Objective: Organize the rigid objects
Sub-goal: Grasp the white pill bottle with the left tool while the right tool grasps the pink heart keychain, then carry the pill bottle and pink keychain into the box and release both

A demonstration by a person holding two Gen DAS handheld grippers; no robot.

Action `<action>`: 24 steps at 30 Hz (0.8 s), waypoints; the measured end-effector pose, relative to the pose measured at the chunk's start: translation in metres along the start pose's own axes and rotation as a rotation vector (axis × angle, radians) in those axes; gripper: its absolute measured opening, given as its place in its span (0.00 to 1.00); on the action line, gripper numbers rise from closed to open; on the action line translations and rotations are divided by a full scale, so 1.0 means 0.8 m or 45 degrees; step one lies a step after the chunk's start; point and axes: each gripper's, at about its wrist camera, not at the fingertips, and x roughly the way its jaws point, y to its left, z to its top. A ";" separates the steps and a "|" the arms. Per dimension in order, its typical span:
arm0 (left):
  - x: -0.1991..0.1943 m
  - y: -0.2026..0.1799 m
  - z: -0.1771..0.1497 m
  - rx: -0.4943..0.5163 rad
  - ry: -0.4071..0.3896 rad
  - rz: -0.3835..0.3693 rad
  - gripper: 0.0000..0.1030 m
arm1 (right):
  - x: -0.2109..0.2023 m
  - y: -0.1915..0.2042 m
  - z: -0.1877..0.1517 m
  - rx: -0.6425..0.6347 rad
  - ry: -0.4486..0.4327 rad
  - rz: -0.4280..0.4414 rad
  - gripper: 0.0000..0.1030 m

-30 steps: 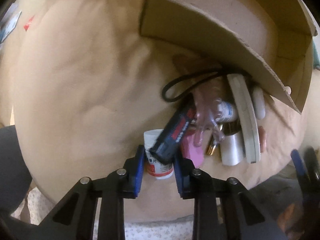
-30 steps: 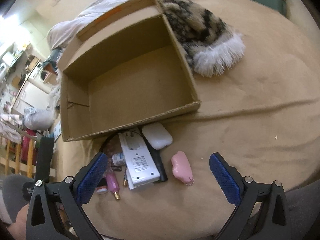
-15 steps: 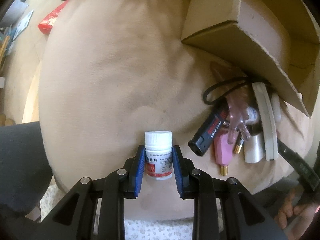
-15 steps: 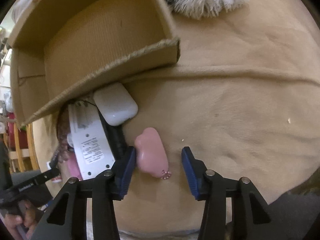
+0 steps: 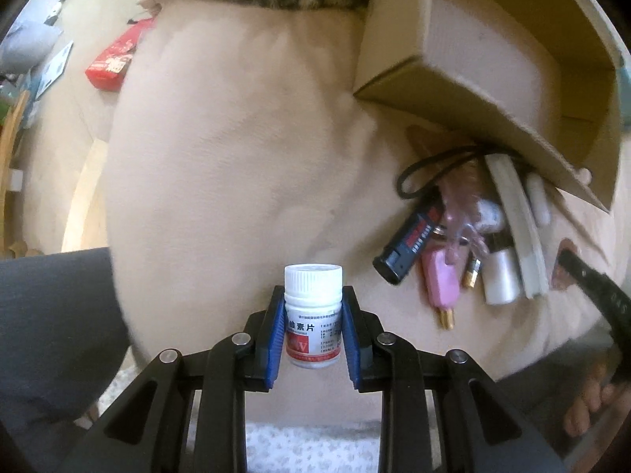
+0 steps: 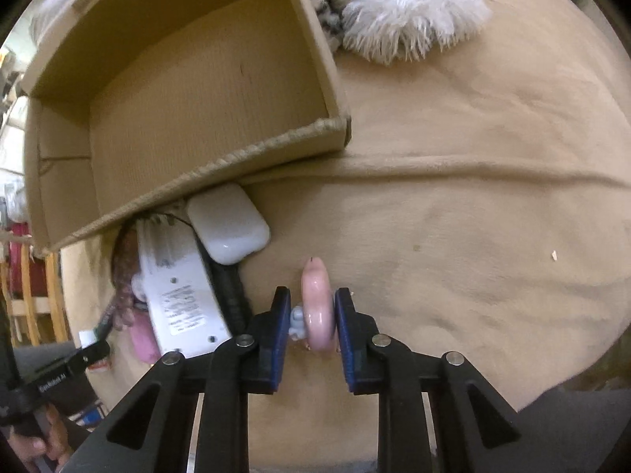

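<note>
While left claw [image 5: 313, 325] grips pill bottle [image 5: 313, 315], now lifted clear of pile, right claw [image 6: 311, 321] is closing on pink toy [image 6: 316, 307] (on bed, beside cardboard box [image 6: 276, 146]); both ready for boxing.

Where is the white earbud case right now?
In the right wrist view, the white earbud case lies on the tan blanket, tucked against the cardboard box, beside the white power adapter.

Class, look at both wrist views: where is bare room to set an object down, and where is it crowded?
Free: the cardboard box floor, and the tan blanket right of the pink toy. Crowded: the clutter against the box's front wall, around the white adapter and white case.
</note>
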 end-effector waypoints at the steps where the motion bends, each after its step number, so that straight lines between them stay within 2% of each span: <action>1: -0.008 -0.003 0.001 0.023 -0.011 0.007 0.23 | -0.006 0.004 0.000 -0.011 -0.017 -0.009 0.24; 7: -0.048 -0.019 0.015 0.103 -0.089 0.009 0.23 | -0.042 -0.001 -0.013 0.032 -0.112 -0.018 0.24; 12: -0.057 -0.005 0.030 0.075 -0.094 -0.022 0.23 | -0.068 0.000 -0.014 0.053 -0.178 -0.004 0.23; 14: -0.078 0.011 0.035 0.064 -0.101 -0.036 0.23 | -0.074 0.009 -0.011 0.046 -0.197 0.013 0.23; 19: -0.094 0.016 0.043 0.065 -0.152 -0.007 0.23 | -0.103 0.033 -0.015 -0.013 -0.279 0.044 0.23; 24: -0.116 0.016 0.050 0.036 -0.192 0.017 0.23 | -0.121 0.045 -0.005 -0.059 -0.325 0.121 0.23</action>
